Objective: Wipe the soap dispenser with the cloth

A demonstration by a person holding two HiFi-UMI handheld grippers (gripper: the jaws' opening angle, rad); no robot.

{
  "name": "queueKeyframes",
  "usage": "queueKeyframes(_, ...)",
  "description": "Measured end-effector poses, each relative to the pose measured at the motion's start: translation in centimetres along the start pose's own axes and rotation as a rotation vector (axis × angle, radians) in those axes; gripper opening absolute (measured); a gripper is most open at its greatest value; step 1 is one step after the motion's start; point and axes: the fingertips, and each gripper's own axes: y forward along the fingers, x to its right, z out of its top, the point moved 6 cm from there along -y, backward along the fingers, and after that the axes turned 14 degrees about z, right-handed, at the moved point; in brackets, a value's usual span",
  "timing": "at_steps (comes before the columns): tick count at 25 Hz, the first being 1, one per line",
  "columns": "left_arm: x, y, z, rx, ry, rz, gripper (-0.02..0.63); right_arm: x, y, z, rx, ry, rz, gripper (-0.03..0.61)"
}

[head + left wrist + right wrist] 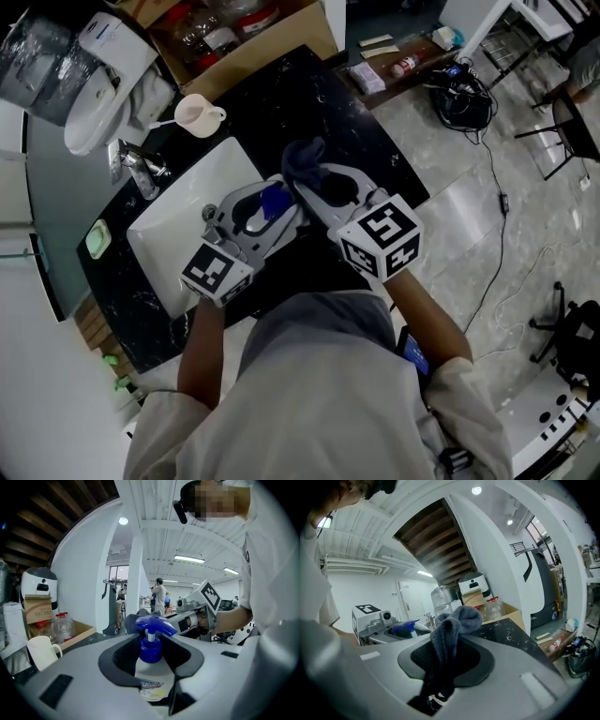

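Note:
The soap dispenser (pixel 151 641) is a white bottle with a blue pump head and a printed label. My left gripper (pixel 151 667) is shut on its body and holds it upright. In the head view the dispenser (pixel 272 201) hangs over the sink's right edge, inside the left gripper (pixel 261 212). My right gripper (pixel 445 665) is shut on a dark blue-grey cloth (pixel 451 634) that bunches up above the jaws. Seen from above, the cloth (pixel 305 161) sticks out of the right gripper (pixel 323 185), just right of and beyond the pump, close to it but apart.
A white sink (pixel 178 220) with a chrome faucet (pixel 141 169) is set in the black speckled counter (pixel 361 136). A white mug (pixel 197 114) stands behind the sink, and a cardboard box (pixel 248 37) with jars lies further back. Cables and a chair are on the floor at right.

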Motion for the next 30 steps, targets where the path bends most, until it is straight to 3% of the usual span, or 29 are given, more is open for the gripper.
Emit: queueKeyframes(30, -0.6, -1.8, -0.3, 0.027, -0.054, 0.028, 0.144, 1.9, 1.1, -6.0, -0.176, 0.062, -0.054, 0.080)
